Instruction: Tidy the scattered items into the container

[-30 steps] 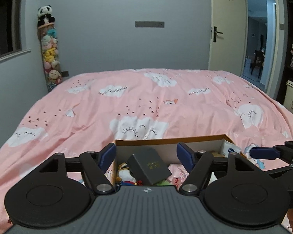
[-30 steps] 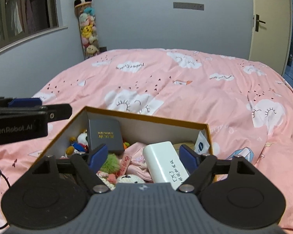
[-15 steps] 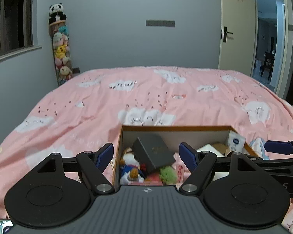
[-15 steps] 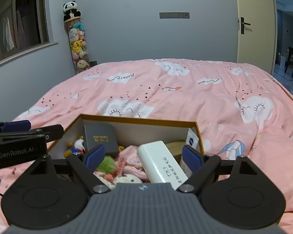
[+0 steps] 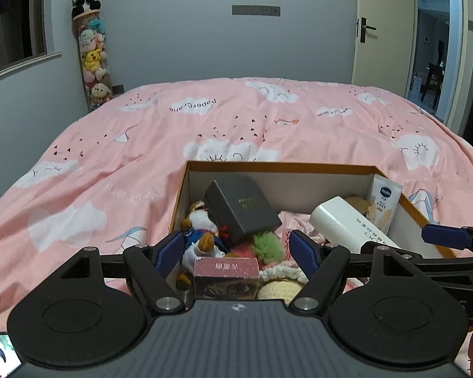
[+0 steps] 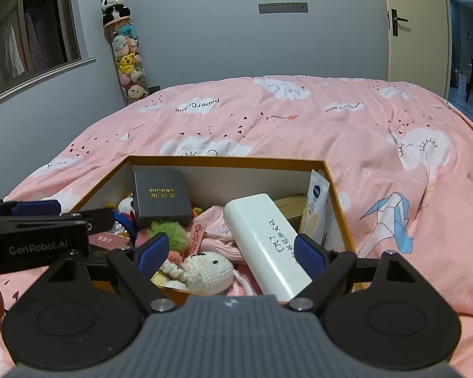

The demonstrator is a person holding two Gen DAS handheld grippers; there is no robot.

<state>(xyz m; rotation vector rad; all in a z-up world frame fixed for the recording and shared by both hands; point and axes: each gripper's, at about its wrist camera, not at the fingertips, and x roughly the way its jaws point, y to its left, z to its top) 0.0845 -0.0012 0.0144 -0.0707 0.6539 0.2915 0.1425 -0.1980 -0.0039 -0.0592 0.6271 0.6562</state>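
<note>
Both cams have tipped down over the last second, so the cardboard box (image 5: pixel 277 167) now fills lower centre. Left gripper (image 5: pixel 236 249) and right gripper (image 6: pixel 228 247) both spread, holding nothing. Dark gift box (image 6: pixel 161 197), white bottle (image 6: pixel 265 236), plushies all inside; looks basically done.

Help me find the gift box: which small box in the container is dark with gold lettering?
The charcoal box propped against the container's back wall; the other small box, nearer the camera, is maroon.
</note>
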